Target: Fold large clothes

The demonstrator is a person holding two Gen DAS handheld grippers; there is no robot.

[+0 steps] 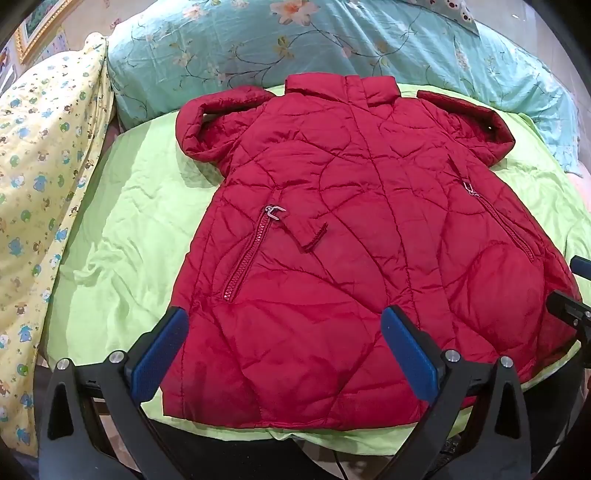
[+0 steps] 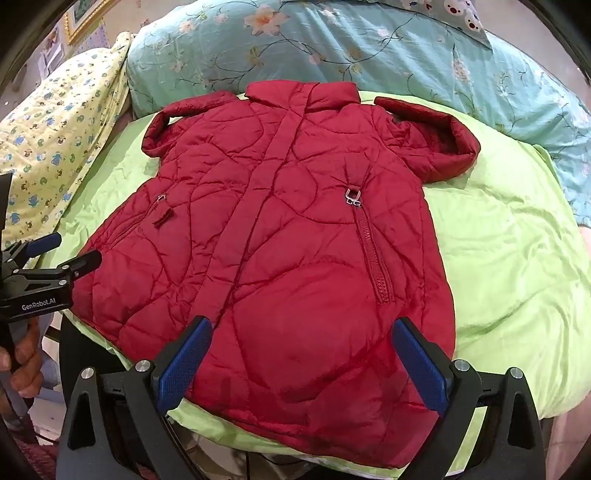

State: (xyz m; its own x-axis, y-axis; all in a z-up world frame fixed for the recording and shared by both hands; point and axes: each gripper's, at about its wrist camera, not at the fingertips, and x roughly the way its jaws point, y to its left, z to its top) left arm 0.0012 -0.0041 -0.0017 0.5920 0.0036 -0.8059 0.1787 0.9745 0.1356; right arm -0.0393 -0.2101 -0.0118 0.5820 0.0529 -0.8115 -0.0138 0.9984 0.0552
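Note:
A red quilted jacket (image 1: 332, 229) lies flat, front up, on a lime-green sheet (image 1: 133, 221), collar at the far side and hem toward me. Both sleeves are folded in at the shoulders. It also shows in the right wrist view (image 2: 295, 229). My left gripper (image 1: 284, 343) is open and empty, hovering above the hem's left half. My right gripper (image 2: 303, 354) is open and empty above the hem's right half. The left gripper shows at the left edge of the right wrist view (image 2: 70, 254); the right gripper shows at the right edge of the left wrist view (image 1: 572, 291).
A teal floral pillow (image 1: 295, 48) lies behind the collar. A yellow cartoon-print quilt (image 1: 40, 184) is piled along the left. The green sheet's near edge (image 1: 332, 439) drops off just below the hem. A framed picture (image 1: 33, 26) hangs at upper left.

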